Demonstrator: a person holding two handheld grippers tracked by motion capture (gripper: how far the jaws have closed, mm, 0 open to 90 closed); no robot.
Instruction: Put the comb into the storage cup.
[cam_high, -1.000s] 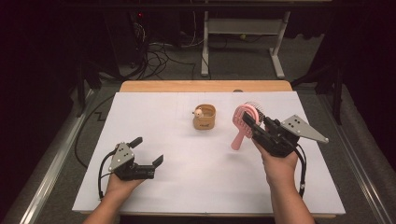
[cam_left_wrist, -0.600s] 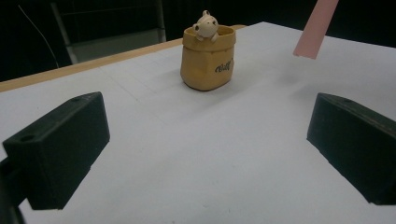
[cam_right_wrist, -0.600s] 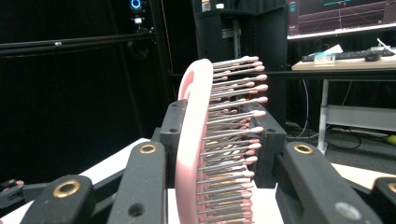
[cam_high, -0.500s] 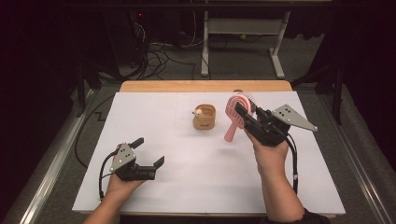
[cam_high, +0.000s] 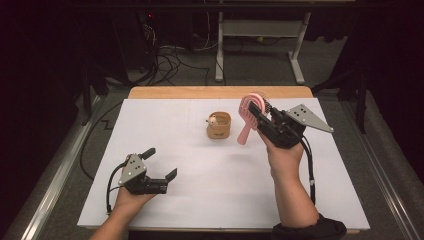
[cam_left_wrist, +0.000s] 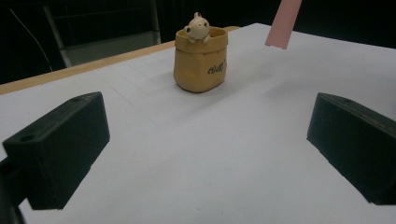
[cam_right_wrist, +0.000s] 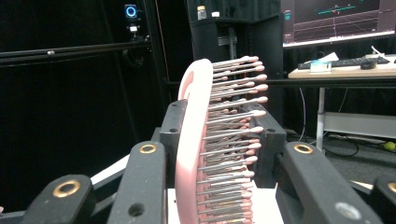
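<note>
In the high view we see the right gripper (cam_high: 260, 117) raised above the white table (cam_high: 210, 200), its jaws pinching a pink hairbrush (cam_high: 248, 117) at the head; the handle hangs down and clear of the surface, just right of a small tan pot (cam_high: 219, 126) with a figurine at its rim. The right gripper view shows the brush (cam_right_wrist: 205, 154) clamped upright, bristles facing right. We find the left gripper (cam_high: 157, 165) low near the table's front left, jaws spread, holding nothing.

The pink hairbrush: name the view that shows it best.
The high view: the pink hairbrush shows whole, head and handle, in the right gripper. The right gripper view gives its bristles close up; the left gripper view, its handle tip.
</note>
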